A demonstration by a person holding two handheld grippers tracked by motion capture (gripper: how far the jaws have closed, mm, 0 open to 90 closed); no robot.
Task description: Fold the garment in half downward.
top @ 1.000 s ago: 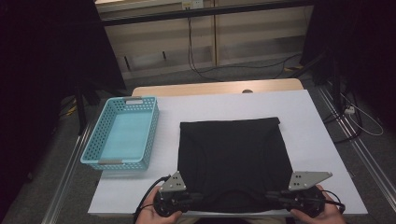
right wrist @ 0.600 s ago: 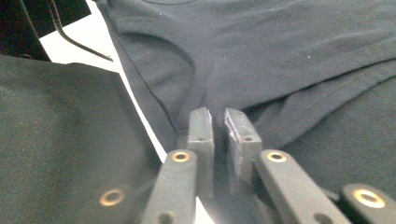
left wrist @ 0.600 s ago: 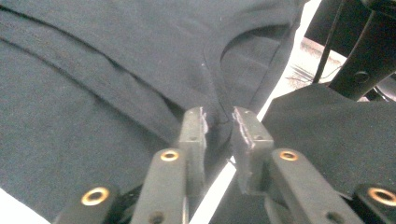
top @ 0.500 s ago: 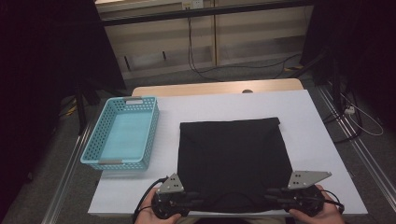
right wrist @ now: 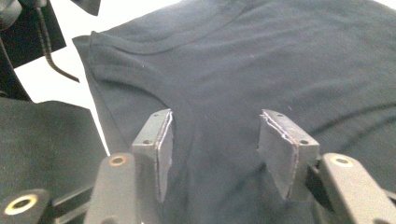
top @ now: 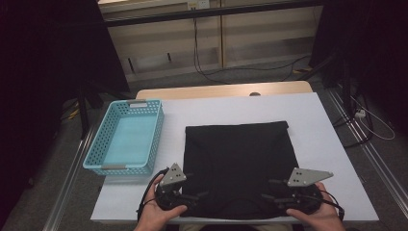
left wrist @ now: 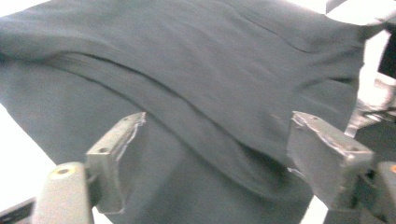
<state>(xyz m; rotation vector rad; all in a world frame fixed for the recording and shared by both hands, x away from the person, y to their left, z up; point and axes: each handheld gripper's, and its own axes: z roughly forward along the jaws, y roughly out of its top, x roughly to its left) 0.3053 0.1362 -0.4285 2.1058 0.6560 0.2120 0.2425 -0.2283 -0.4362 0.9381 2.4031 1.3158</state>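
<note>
High view, black shirt (top: 240, 163) flat, collar nearest hand-held grippers

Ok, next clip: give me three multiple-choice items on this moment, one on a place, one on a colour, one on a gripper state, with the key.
1. Where does the basket stand relative to the black garment?
A. on top of it
B. at its left on the table
C. at its right on the table

2. What colour is the basket?
A. turquoise
B. red
C. yellow

3. How do the jaws of the left gripper and the right gripper stand?
A. both shut on cloth
B. one shut, one apart
C. both apart over the cloth

Key: 1 B, the high view shows it left of the garment; 2 A, its plastic is turquoise; 3 C, each gripper view shows cloth in a wide gap between the jaws.
</note>
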